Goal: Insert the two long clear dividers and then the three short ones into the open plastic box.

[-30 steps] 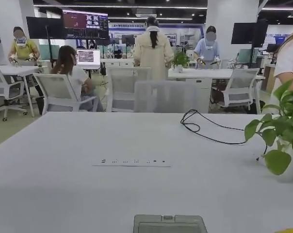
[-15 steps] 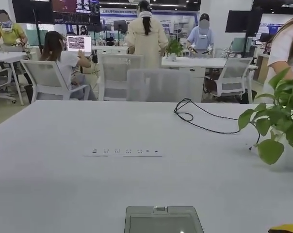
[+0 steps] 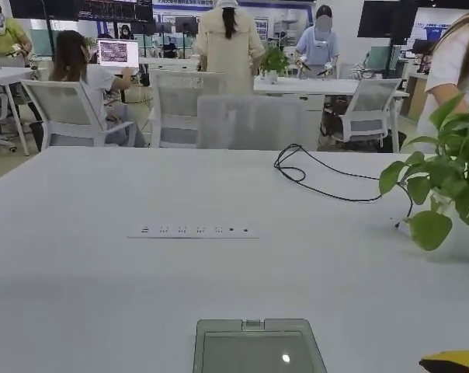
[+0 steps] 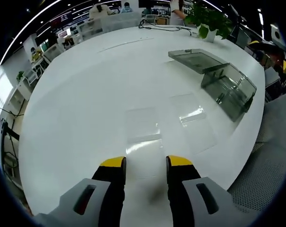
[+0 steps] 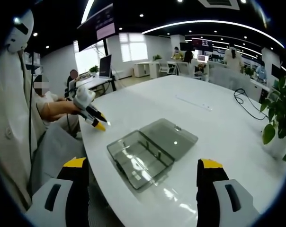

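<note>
The open smoky-clear plastic box (image 5: 139, 158) lies on the white table with its lid (image 5: 175, 137) folded flat beside it. In the left gripper view the box (image 4: 230, 87) and lid (image 4: 196, 59) sit far right. Clear dividers (image 4: 142, 124) lie flat on the table, just ahead of my left gripper (image 4: 147, 163). It hovers open with nothing between its jaws. Another divider sheet (image 4: 192, 116) glints nearer the box. My right gripper (image 5: 143, 164) is wide open above the box's near side. The left gripper (image 5: 92, 115) shows beyond the box. The lid (image 3: 258, 346) sits at the head view's bottom edge.
A potted plant (image 3: 444, 194) stands at the table's right. A black cable (image 3: 328, 183) loops behind it, and a flush socket strip (image 3: 194, 231) sits mid-table. A gripper's yellow tip (image 3: 452, 361) peeks in bottom right. Chairs and people are beyond the far edge.
The head camera has tilted down, so more of the box lid shows at the bottom. Nothing on the table has visibly moved.
</note>
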{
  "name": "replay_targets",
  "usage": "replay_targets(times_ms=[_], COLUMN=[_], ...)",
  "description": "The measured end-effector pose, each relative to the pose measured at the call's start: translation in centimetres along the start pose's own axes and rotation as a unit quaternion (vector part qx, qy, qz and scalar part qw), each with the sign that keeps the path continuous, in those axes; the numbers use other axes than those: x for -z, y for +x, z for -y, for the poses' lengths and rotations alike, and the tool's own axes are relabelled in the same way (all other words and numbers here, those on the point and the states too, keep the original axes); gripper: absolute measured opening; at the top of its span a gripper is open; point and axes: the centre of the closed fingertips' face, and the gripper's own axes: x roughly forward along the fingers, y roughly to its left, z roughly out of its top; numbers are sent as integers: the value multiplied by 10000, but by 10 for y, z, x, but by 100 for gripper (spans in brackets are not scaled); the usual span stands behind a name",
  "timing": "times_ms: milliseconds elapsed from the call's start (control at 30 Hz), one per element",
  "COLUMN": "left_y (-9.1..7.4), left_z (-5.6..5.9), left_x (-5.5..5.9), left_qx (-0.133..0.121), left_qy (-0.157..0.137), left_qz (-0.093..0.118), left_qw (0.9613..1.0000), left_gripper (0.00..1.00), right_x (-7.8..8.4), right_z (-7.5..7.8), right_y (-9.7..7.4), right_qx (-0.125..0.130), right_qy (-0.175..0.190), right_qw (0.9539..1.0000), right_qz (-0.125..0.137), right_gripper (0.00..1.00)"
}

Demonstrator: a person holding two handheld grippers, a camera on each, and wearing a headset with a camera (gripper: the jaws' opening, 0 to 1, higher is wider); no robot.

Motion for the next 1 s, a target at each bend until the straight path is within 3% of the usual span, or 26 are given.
replay_targets(times_ms=[100, 200, 467, 1000], left_y=[0, 0, 1, 1], left_z=[0, 3, 2, 2], left_x=[0, 0, -1, 0], left_qx=[92, 128, 45, -132], left_qy=[-119, -37, -198, -437], left_qz=[-80, -176, -474, -649], left_qw=[9999, 9998, 9987, 9968], left_gripper=[33, 33, 33, 31], right_x=[0, 1, 6, 16], right_z=[-3, -5, -4, 0], right_y=[2, 5, 6, 3], right_qx=[-20, -41, -32, 192], right_qy=[10, 33, 35, 344], right_qw=[10000, 10000, 9999, 9985], right_qz=[-13, -40, -121, -377], right_gripper=[95, 94, 93, 89])
